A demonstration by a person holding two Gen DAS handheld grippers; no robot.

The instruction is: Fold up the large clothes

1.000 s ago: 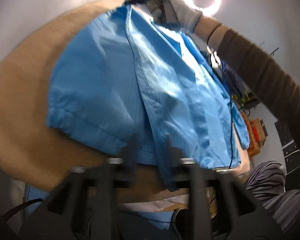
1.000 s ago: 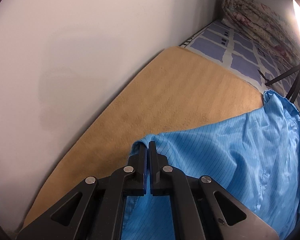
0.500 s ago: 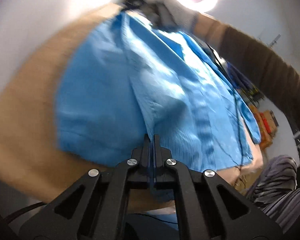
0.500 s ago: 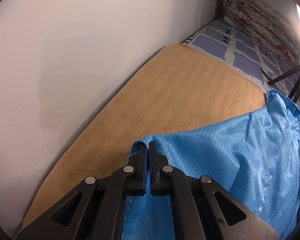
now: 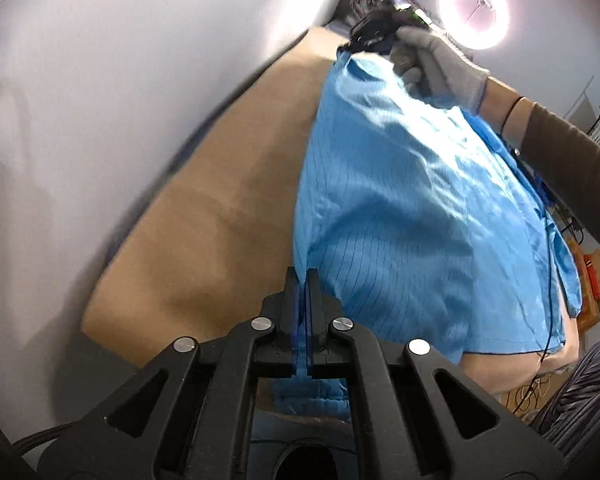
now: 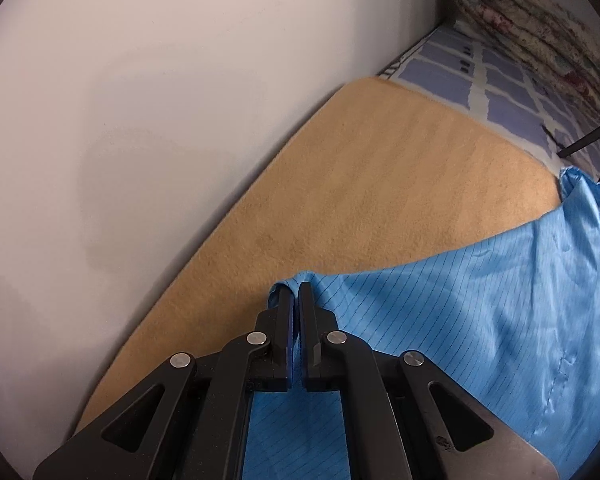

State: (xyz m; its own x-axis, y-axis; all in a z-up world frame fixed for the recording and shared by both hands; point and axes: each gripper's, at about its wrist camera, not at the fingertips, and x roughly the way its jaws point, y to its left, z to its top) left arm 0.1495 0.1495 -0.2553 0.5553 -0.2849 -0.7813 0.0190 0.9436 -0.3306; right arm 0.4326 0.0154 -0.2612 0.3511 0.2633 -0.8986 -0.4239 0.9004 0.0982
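A large blue pinstriped garment is stretched between both grippers above a tan blanket. My left gripper is shut on one edge of the garment. In the left wrist view the right gripper, held by a grey-gloved hand, pinches the far corner. In the right wrist view my right gripper is shut on a folded corner of the garment, which hangs to the right over the tan blanket.
A white wall runs along the blanket's left side. A blue checked sheet and a rolled floral quilt lie at the far end. A ring light glows high up. Orange clutter sits at right.
My left gripper closed on the garment's edge and then lifted it up and left. The cloth has been pulled tauter between the grippers. The right gripper kept its hold.
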